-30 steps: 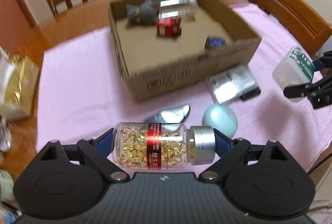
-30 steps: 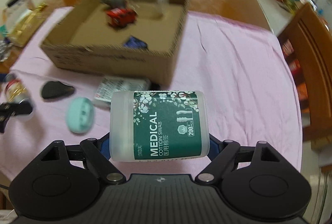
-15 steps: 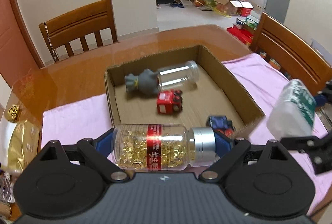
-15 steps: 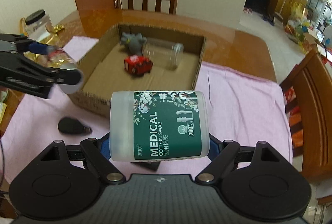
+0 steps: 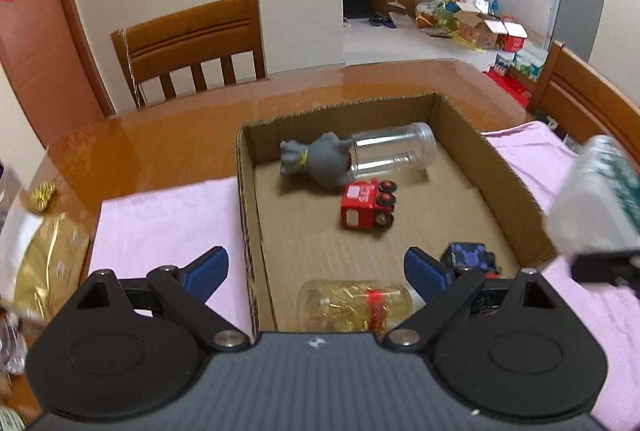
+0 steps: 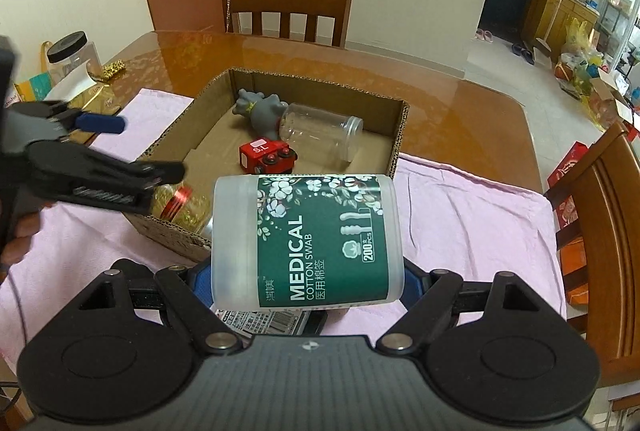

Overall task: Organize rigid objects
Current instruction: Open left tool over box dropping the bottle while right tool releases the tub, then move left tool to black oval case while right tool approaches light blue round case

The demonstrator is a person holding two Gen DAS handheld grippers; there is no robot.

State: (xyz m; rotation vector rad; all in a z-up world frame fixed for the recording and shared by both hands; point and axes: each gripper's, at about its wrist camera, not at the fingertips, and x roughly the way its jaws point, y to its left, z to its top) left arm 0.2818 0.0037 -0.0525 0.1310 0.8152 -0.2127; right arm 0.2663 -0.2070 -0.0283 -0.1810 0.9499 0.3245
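Note:
My left gripper (image 5: 316, 267) hangs over the near left corner of the cardboard box (image 5: 500, 171), its jaws opening. The clear bottle of gold capsules (image 5: 356, 305) with a red band is blurred just below them, free of the pads, inside the box. My right gripper (image 6: 306, 279) is shut on a white tub of cotton swabs (image 6: 308, 239) with a green label, held above the pink cloth in front of the box (image 6: 400, 135). From the left wrist view the tub (image 5: 596, 199) hovers by the box's right wall. From the right, the bottle (image 6: 180, 203) lies under the left gripper (image 6: 132, 147).
In the box lie a grey rubber toy (image 5: 316, 161), an empty clear jar (image 5: 392, 151), a red toy truck (image 5: 366, 205) and a small blue-black toy (image 5: 468, 257). A printed packet (image 6: 260, 321) lies under the tub. Gold bags (image 5: 52, 259) sit left; wooden chairs (image 6: 288, 3) ring the table.
The left gripper went from the cloth to above the box, then opened and let go of the capsule bottle, which fell into the box. The right gripper rose toward the box with the tub.

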